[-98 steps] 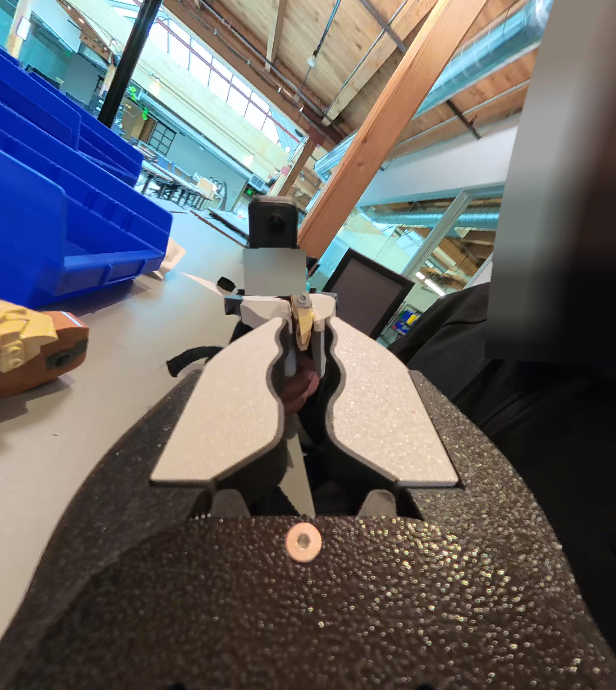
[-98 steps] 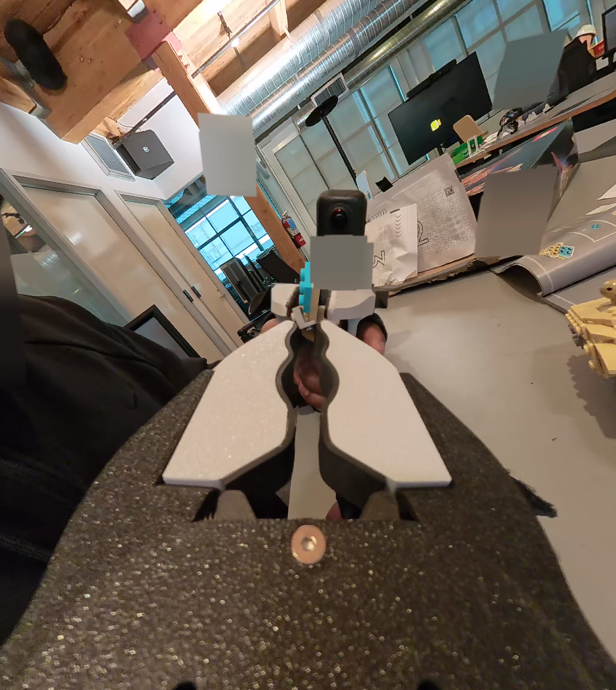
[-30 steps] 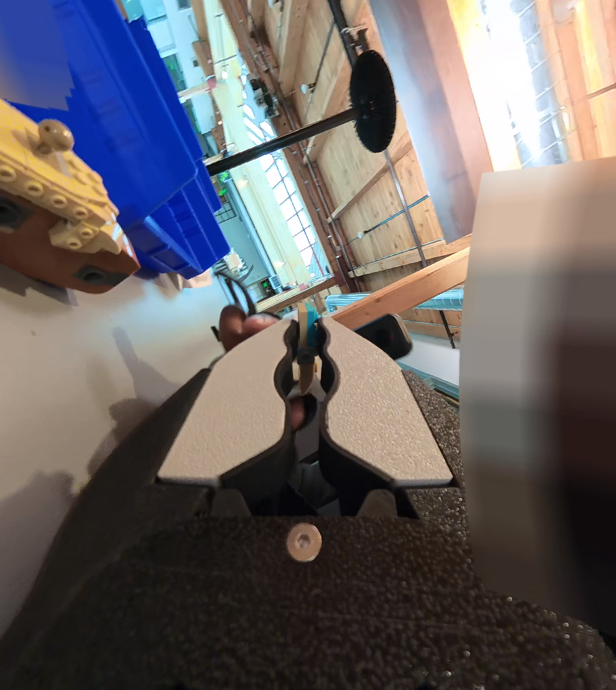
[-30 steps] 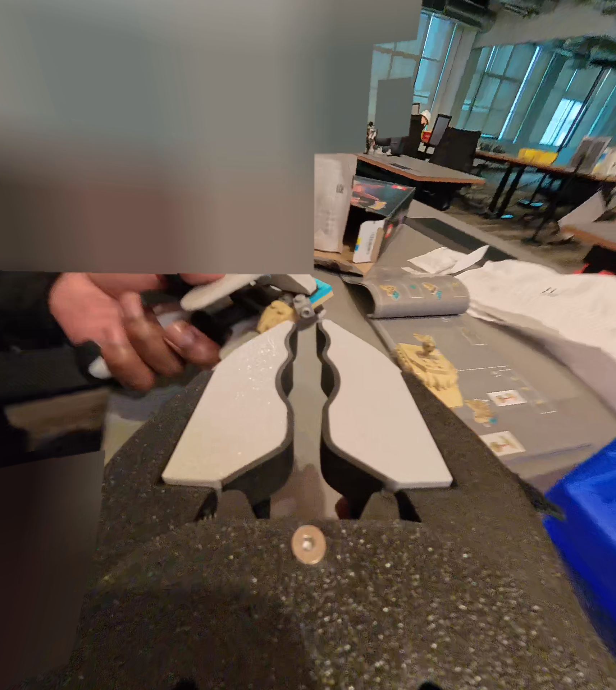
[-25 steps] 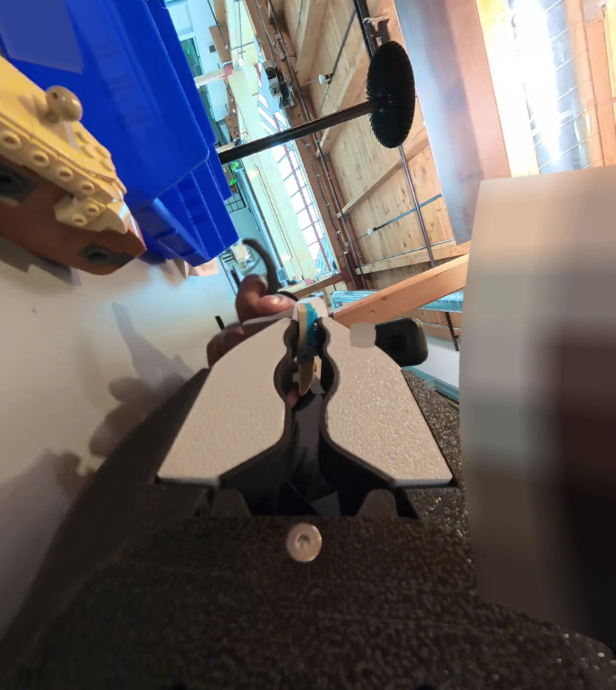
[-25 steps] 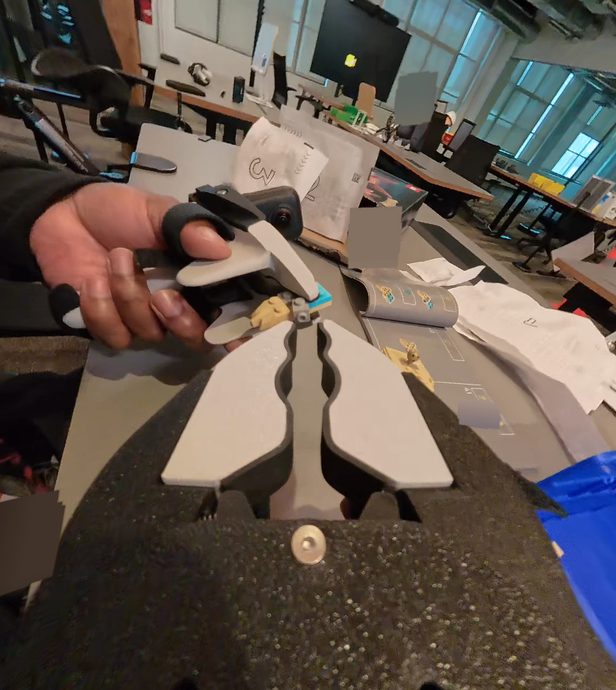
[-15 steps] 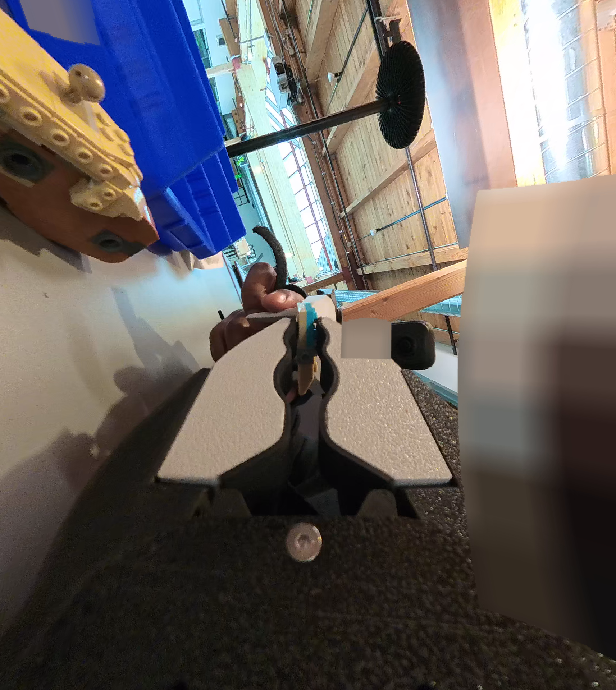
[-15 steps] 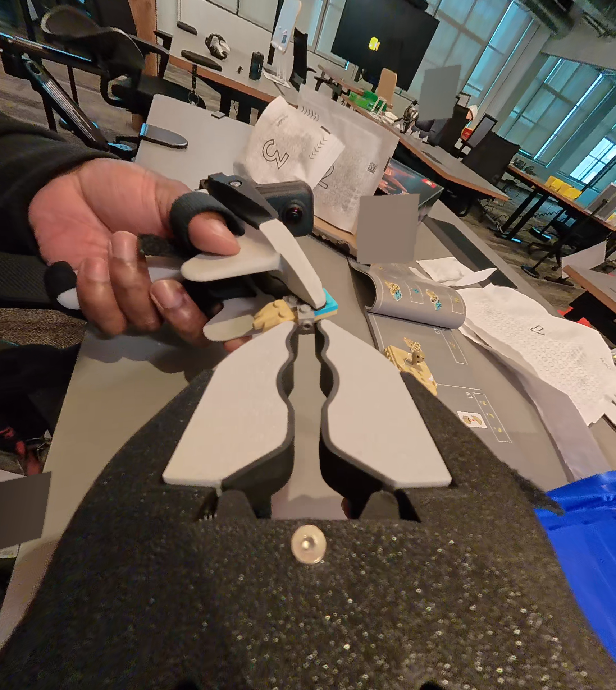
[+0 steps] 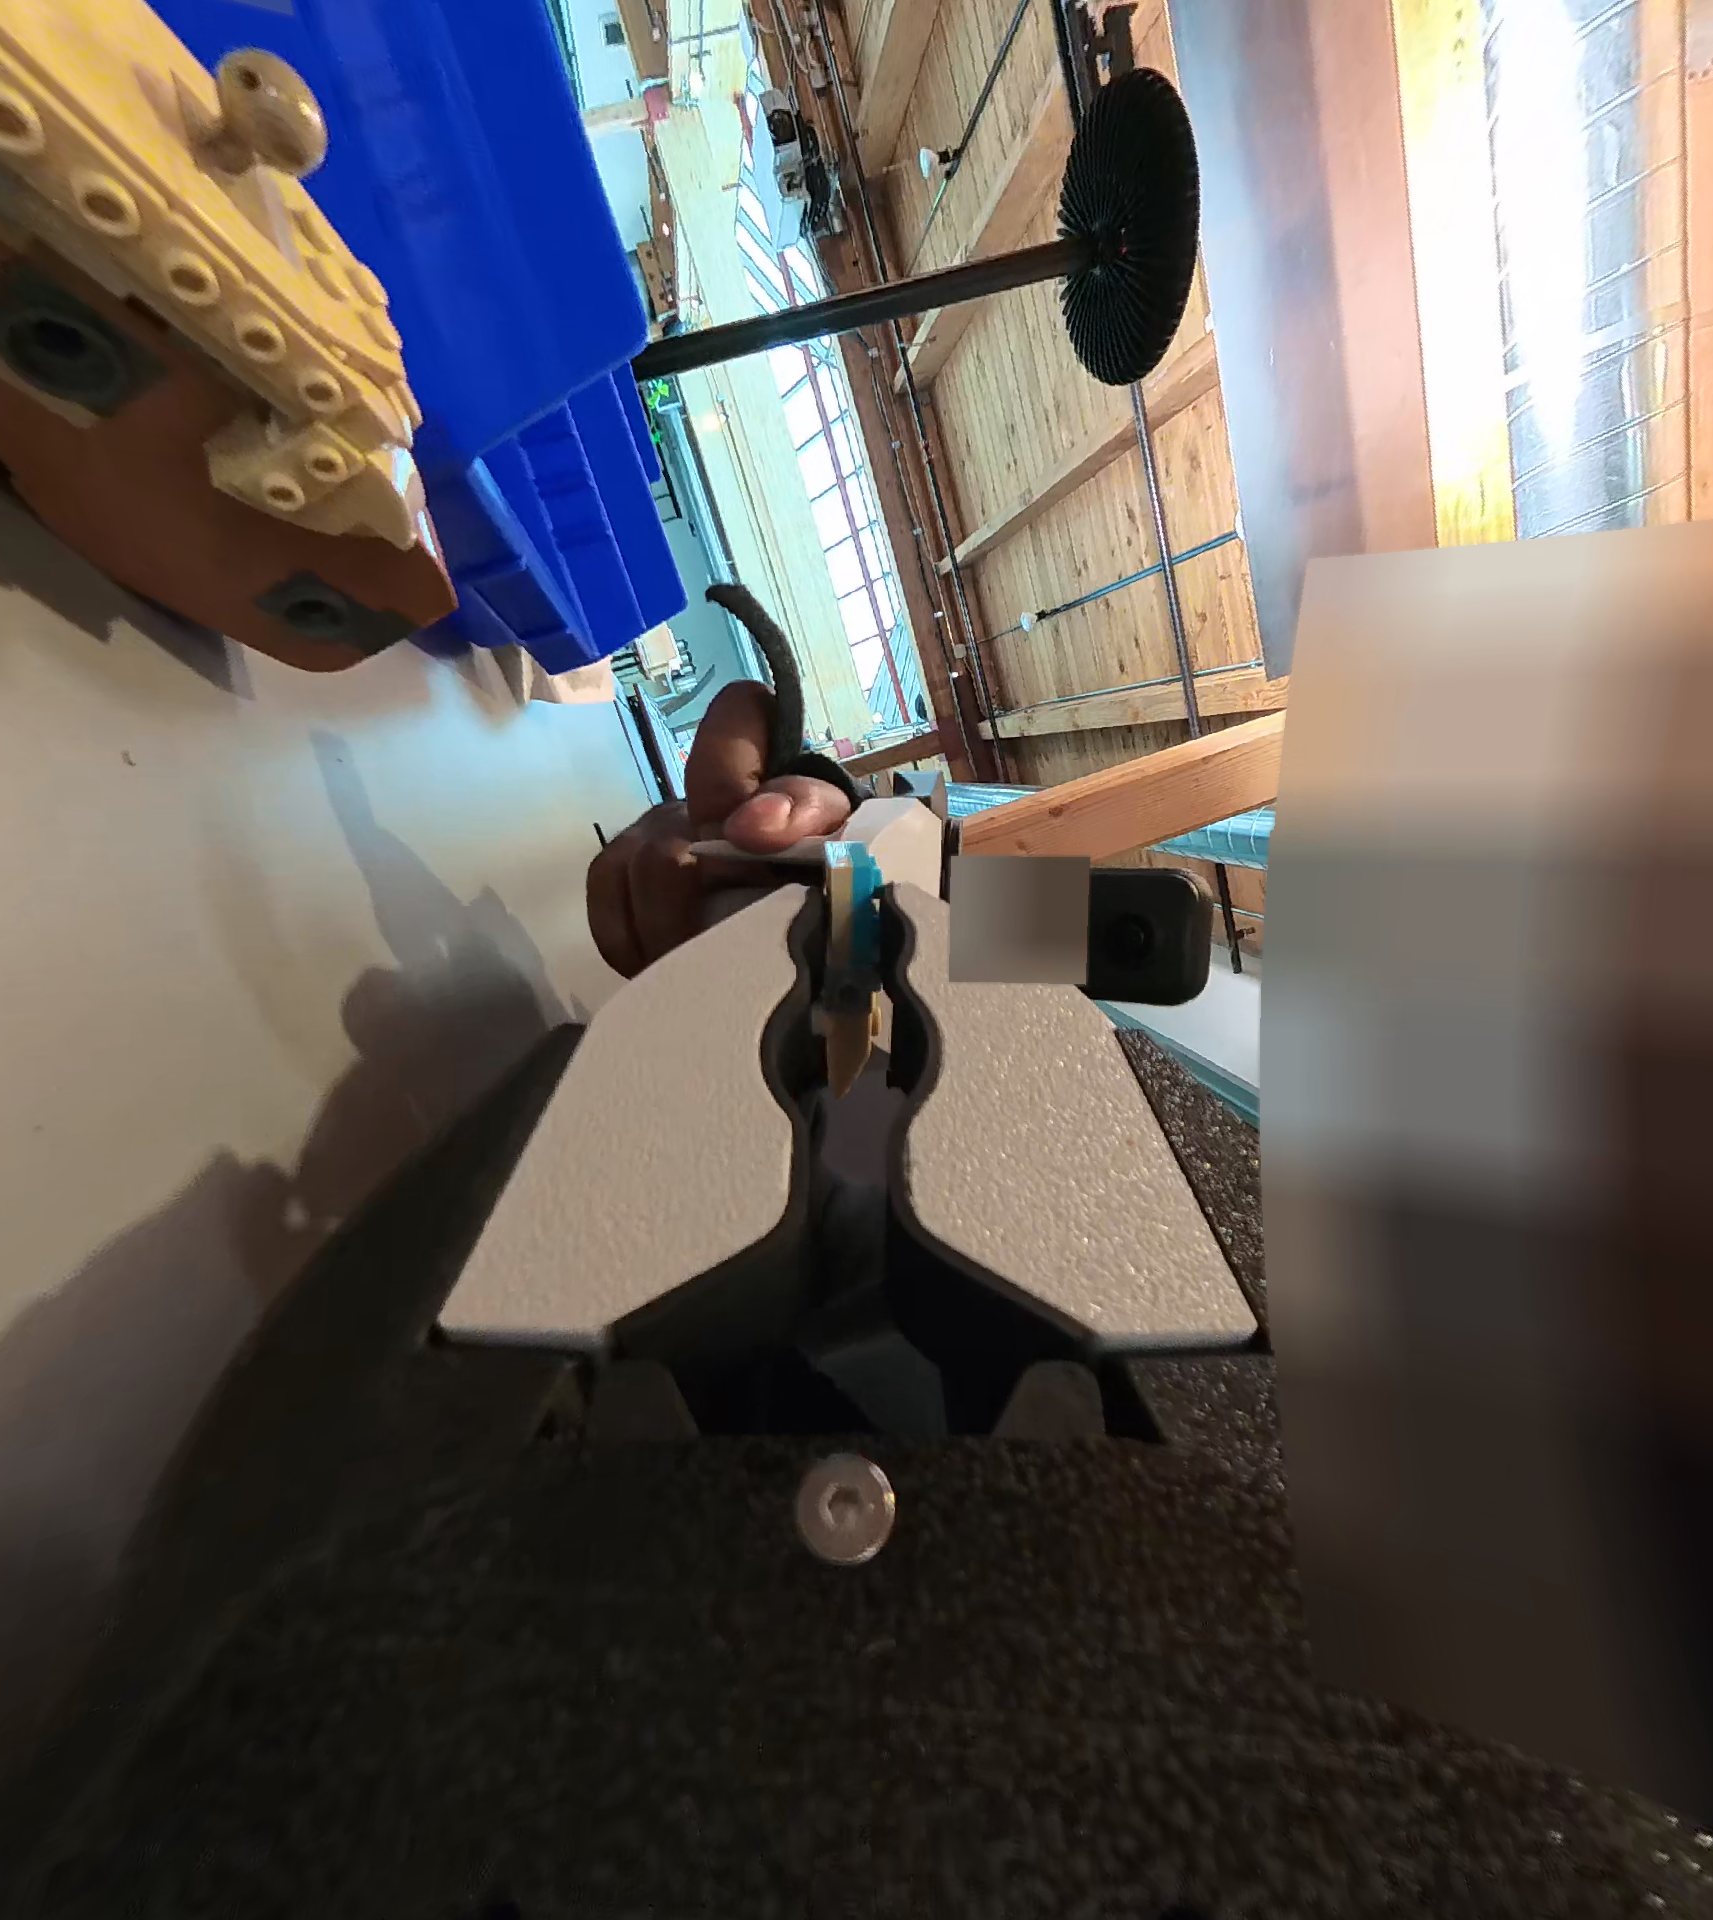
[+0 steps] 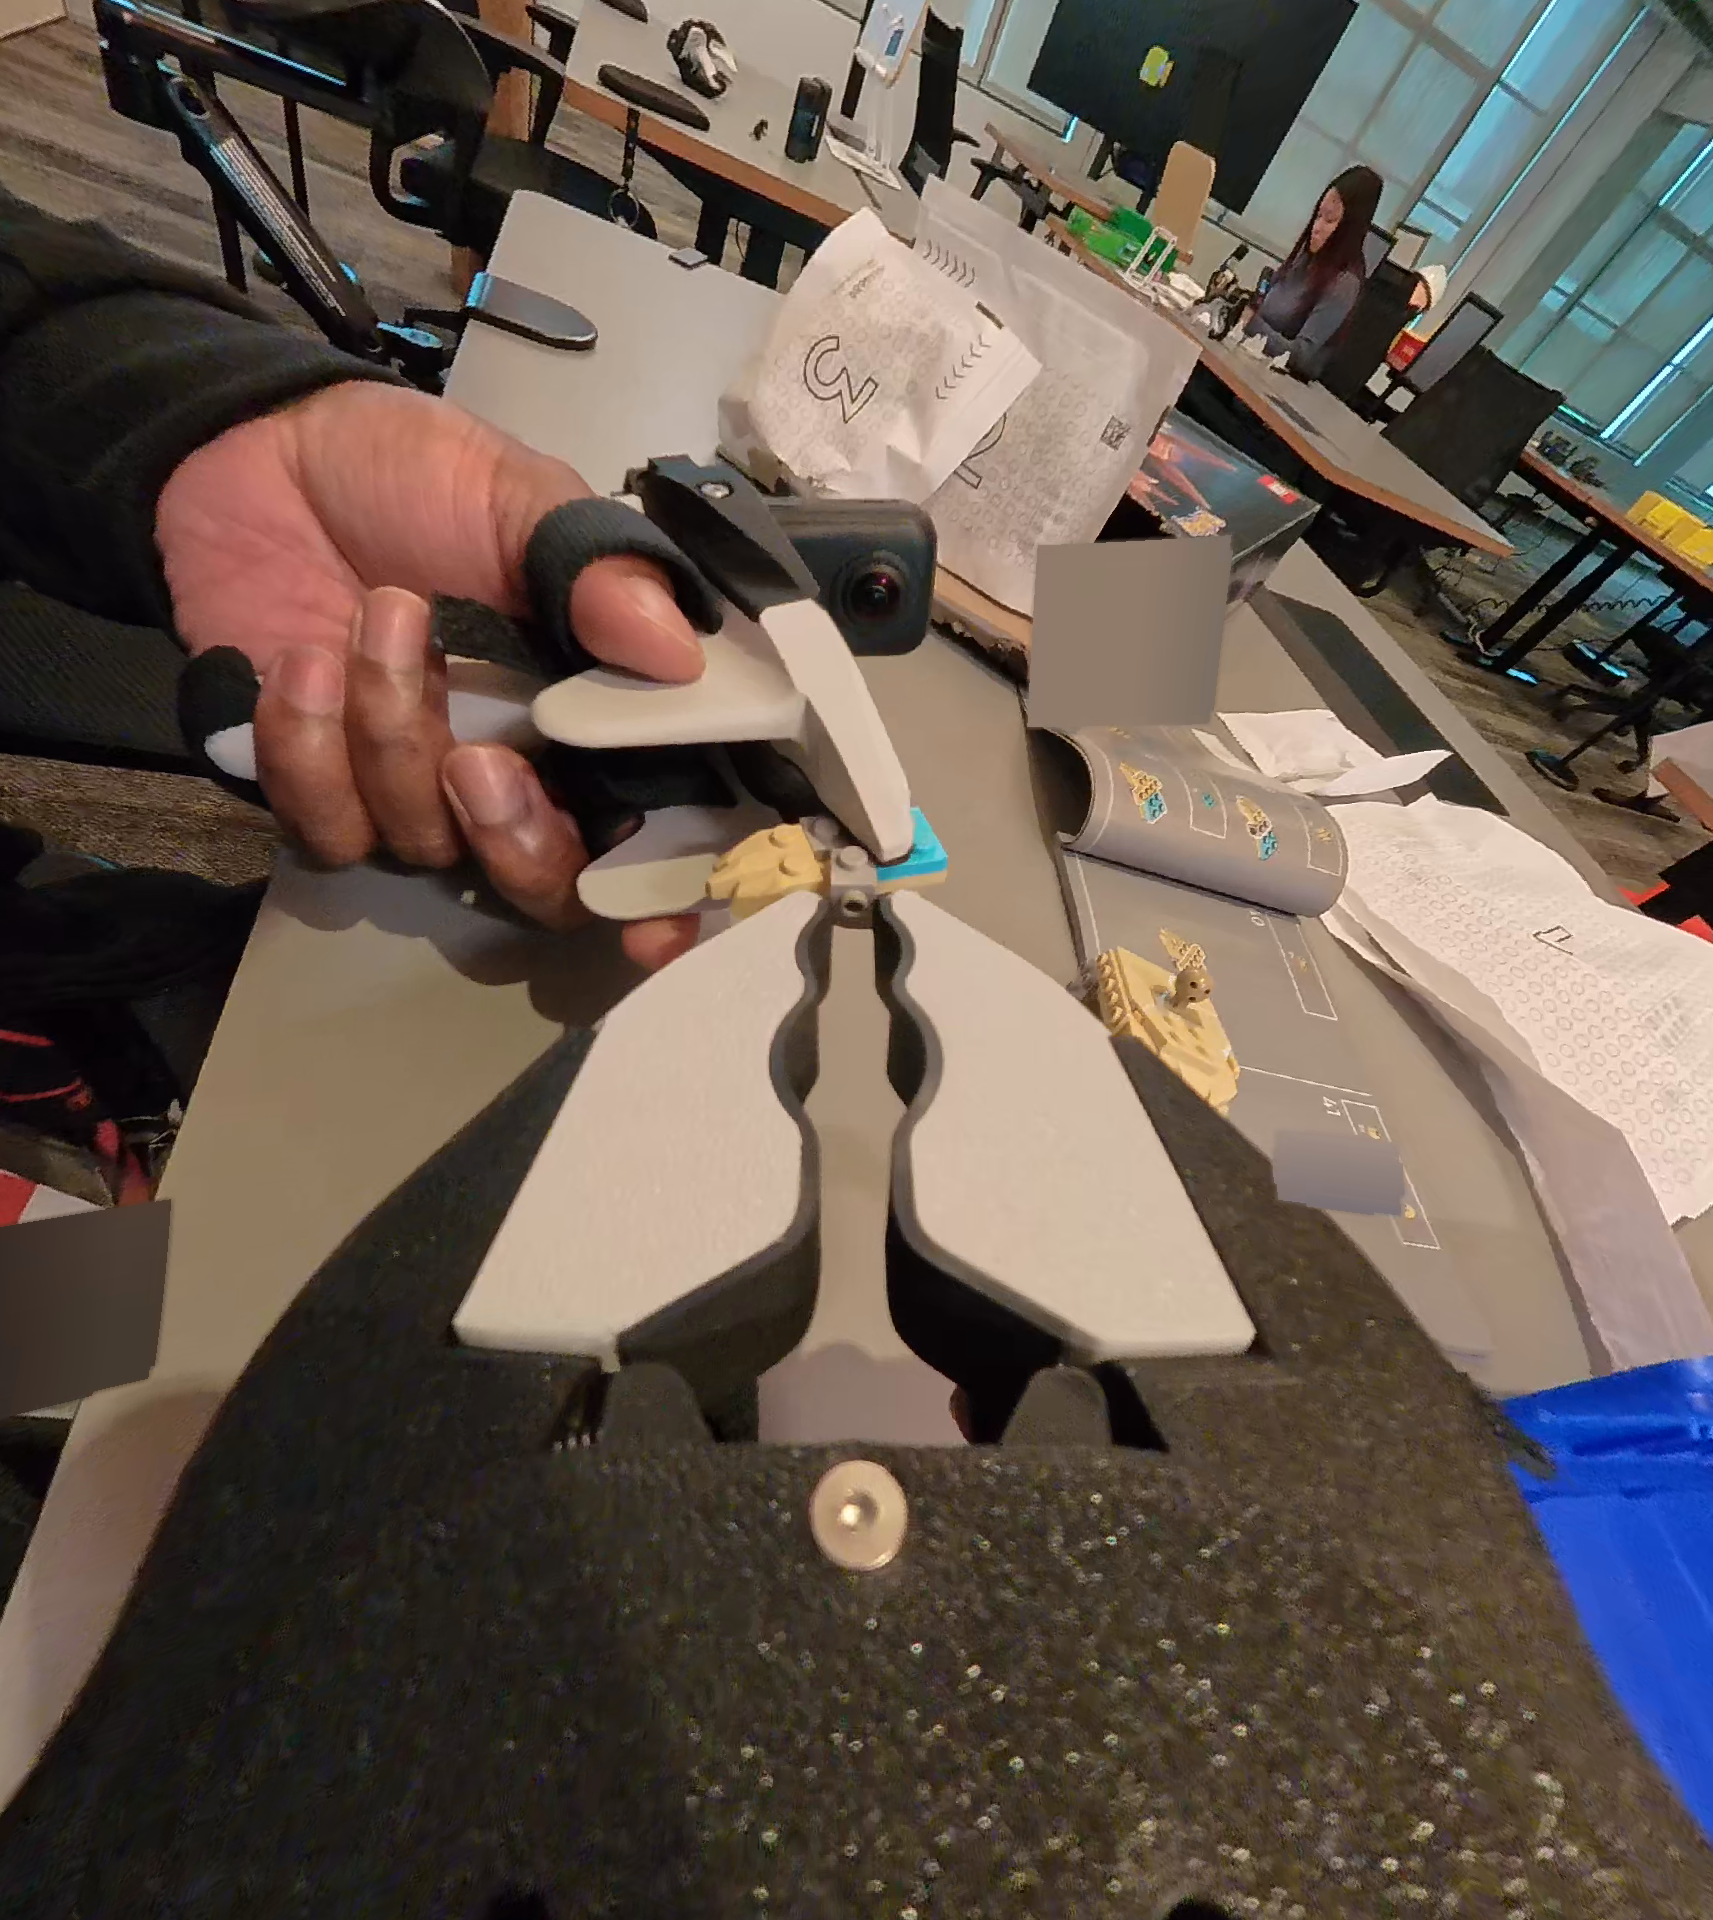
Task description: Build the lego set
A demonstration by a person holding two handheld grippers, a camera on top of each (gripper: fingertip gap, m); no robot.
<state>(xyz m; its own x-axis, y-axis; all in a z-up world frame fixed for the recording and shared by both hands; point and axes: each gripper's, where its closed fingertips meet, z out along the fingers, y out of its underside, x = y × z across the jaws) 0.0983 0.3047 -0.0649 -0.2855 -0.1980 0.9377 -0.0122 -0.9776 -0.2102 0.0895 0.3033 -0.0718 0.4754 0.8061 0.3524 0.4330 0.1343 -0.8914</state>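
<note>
Grey table (image 10: 384,1049) lying under both tools. Left gripper (image 10: 831,862) clamping the small lego assembly (image 10: 826,868) of tan, grey and turquoise pieces above the table's near edge. Right gripper (image 10: 852,909) pinching narrowly on the same assembly's grey piece. Tan lego model (image 10: 1169,1023) resting on the open instruction booklet (image 10: 1247,914) toward the table's right side, blue bin (image 10: 1683,1558) at the near right corner.

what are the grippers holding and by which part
Both grip one small lego assembly: the left gripper clamps its tan-and-blue top, the right gripper pinches its grey middle piece.
</note>
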